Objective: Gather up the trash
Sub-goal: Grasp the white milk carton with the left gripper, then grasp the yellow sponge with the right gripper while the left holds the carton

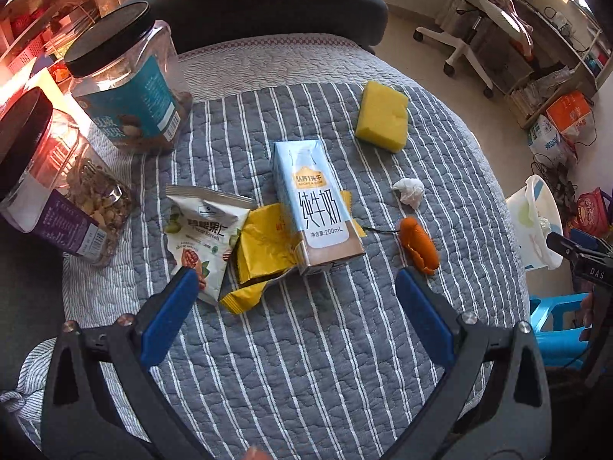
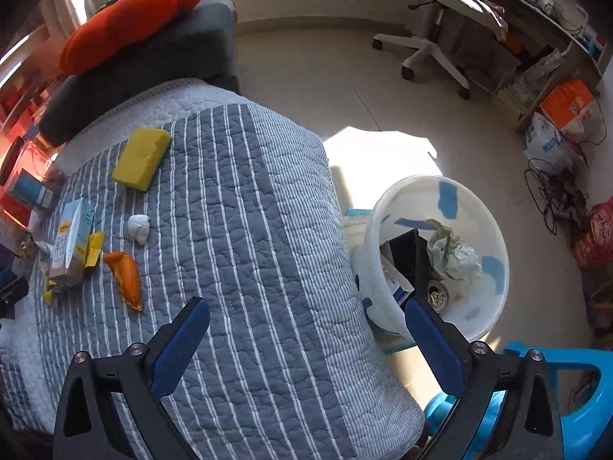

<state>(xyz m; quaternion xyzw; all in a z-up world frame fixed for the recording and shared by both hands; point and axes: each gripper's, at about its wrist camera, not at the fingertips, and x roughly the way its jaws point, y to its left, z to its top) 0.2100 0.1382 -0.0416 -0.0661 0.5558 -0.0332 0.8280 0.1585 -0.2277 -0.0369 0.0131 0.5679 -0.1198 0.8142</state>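
A blue-and-white milk carton [image 1: 314, 203] stands on the striped quilt [image 1: 306, 345], on a yellow wrapper [image 1: 264, 253]. Left of it lies a white nut packet [image 1: 203, 230]; to its right are a crumpled white tissue [image 1: 410, 191] and an orange peel [image 1: 419, 245]. My left gripper [image 1: 295, 299] hangs open just in front of the carton with nothing between its fingers. My right gripper [image 2: 306, 329] is open and empty above the quilt's right edge, beside the white bin [image 2: 440, 199], which holds a crumpled wrapper [image 2: 454, 255] and a box. The carton [image 2: 71, 237], tissue [image 2: 138, 229] and peel [image 2: 126, 278] show far left there.
Two clear jars with black lids [image 1: 126, 88] [image 1: 49, 184] stand at the quilt's left. A yellow sponge [image 1: 381, 115] lies at the back. A grey cushion [image 1: 260, 7] with a red pillow sits behind. A blue stool [image 2: 555, 395], an office chair [image 2: 433, 19] and floor clutter are at right.
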